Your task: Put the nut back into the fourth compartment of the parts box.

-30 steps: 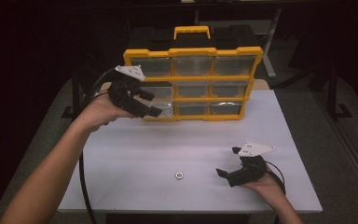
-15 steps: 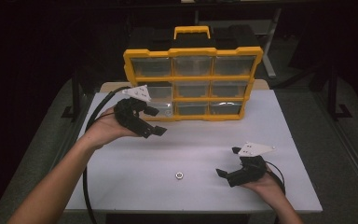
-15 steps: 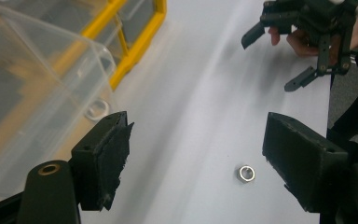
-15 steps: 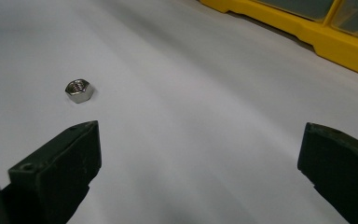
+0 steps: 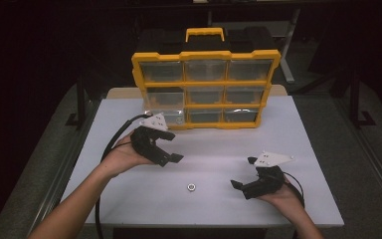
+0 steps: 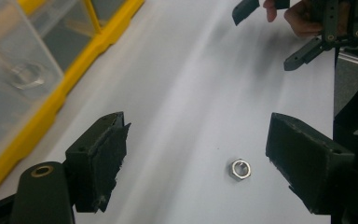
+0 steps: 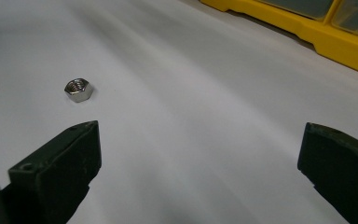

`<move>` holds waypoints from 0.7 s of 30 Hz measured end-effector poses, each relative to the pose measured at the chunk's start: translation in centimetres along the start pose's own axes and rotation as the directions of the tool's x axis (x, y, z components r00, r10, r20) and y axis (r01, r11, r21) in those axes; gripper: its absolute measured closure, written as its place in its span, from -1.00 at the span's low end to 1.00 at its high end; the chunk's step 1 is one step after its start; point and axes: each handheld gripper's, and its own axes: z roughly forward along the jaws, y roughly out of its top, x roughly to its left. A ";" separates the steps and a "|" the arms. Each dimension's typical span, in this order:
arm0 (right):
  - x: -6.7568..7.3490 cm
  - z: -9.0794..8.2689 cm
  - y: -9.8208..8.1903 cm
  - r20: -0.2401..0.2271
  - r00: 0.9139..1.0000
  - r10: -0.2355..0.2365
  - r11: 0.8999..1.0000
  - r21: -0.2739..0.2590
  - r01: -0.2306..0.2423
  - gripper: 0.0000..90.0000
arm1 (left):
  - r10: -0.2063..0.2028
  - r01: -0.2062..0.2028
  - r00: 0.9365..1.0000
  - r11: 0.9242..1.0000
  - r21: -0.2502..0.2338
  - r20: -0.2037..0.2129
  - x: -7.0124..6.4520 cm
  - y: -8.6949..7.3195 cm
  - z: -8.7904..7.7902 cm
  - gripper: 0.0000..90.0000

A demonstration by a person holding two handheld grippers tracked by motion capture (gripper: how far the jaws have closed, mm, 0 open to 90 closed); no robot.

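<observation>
Left claw (image 5: 171, 152) jaws just opening, spread, empty, over nut (image 5: 191, 187) on desk (image 5: 303, 139). Right claw (image 5: 243, 173) spread, idle. Risk: nut is small, probably skids from an off-centre pinch.

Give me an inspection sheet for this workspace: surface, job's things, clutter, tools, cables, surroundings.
Surface: white table, bare apart from the items below.
Job's things: small metal hex nut lying flat, alone, between the two tools; yellow drawer organiser upright at the far edge.
Clutter: nothing seen.
Tools: left tool jaws have just been opening, nothing between them, nut ahead; right tool open, empty, low near the table.
Cables: black cable trails off the left tool.
Surroundings: dark floor, table legs behind.
</observation>
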 end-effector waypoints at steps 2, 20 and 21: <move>0.0 0.0 0.0 -0.001 1.000 0.001 1.000 0.002 -0.001 -1.00 | -0.006 0.006 1.000 1.000 -0.004 0.006 -0.1 -0.5 0.5 -0.55; 0.0 0.0 -0.1 -0.005 1.000 0.008 1.000 0.001 -0.008 -1.00 | 0.016 -0.016 1.000 1.000 0.011 0.003 -2.4 -3.7 5.1 -0.54; 0.0 0.0 -0.1 -0.005 1.000 0.007 1.000 0.000 -0.007 -1.00 | 0.014 -0.014 1.000 1.000 0.014 0.004 -2.6 -3.9 5.3 -0.53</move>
